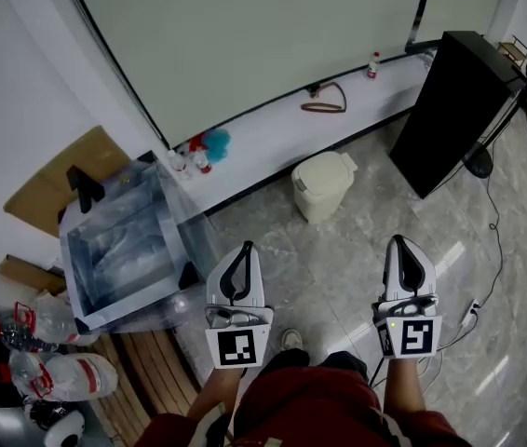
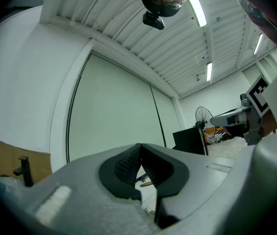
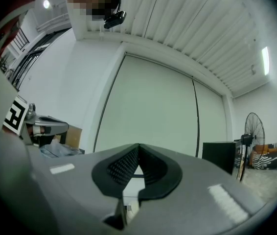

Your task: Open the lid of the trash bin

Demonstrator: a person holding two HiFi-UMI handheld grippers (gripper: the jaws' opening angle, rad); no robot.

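Two hand-held grippers are in play, and both stand idle with the jaws pressed together at the tips and nothing between them (each gripper's own view confirms this). The left gripper (image 1: 244,250) and right gripper (image 1: 399,242) hang side by side over the grey marbled floor (image 1: 338,268), well apart from the task's object. The small cream plastic trash bin (image 1: 322,186) stands upright at the far edge of that floor, just beside the low white ledge (image 1: 273,147), with its cream lid (image 1: 324,169) closed. The bin lies straight ahead, between the lines of the two grippers, so neither is clearly nearer. In my judgement, the approach has not begun. Either gripper must travel forward and down, and the hinge side cannot be made out.
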